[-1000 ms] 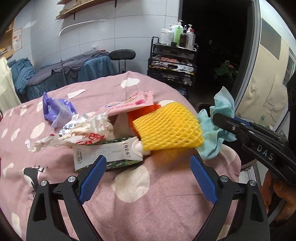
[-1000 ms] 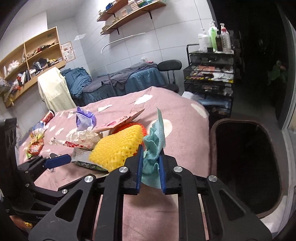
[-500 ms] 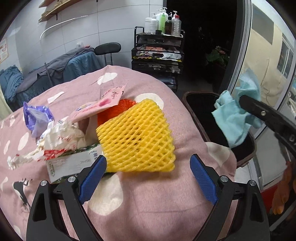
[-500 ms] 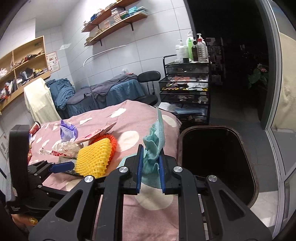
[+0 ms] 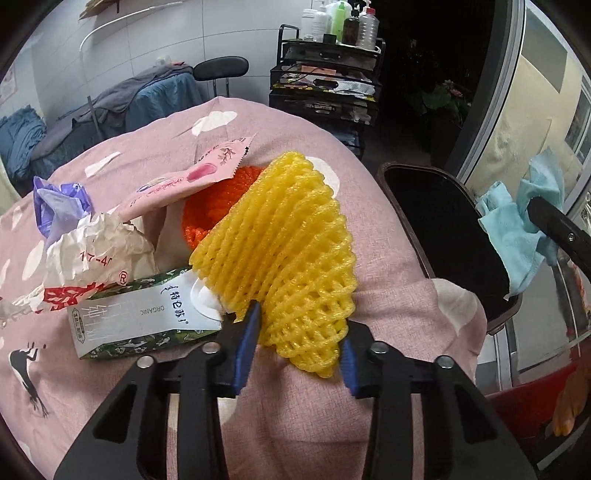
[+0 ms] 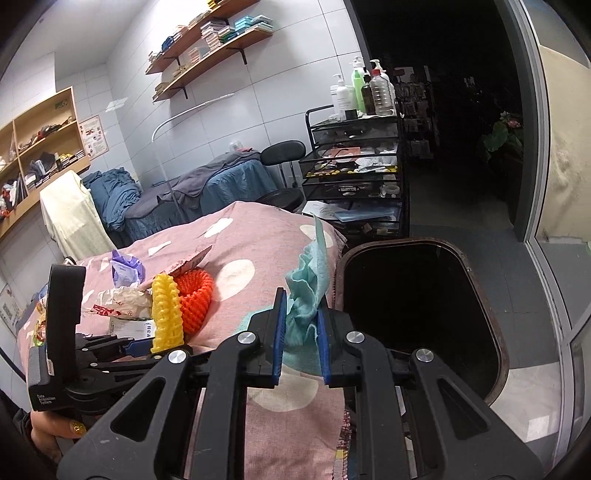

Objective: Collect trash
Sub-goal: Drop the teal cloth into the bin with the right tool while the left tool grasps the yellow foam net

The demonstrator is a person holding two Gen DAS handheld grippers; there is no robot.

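Yellow foam net point(image 5: 284, 251) lies mid-bed, now pinched: our left gripper point(image 5: 295, 350) jaws just closed on its near edge. Right gripper point(image 6: 301, 339) clamps the blue cloth point(image 6: 310, 284), w/ bin point(image 6: 495, 332) at 3 o'clock; drop next, prob.

This looks like a beauty or massage shop. A massage bed point(image 6: 207, 184) with blue and grey covers stands by the white tiled wall, with a black stool point(image 6: 282, 153) next to it. A black cart point(image 6: 354, 177) holds pump bottles point(image 6: 364, 90) on top and small things on its trays. Wooden shelves point(image 6: 210, 35) on the wall carry stacked boxes. Another bed point(image 5: 258, 155) has a pink sheet with white spots. A glass door point(image 6: 554, 184) is on the right.
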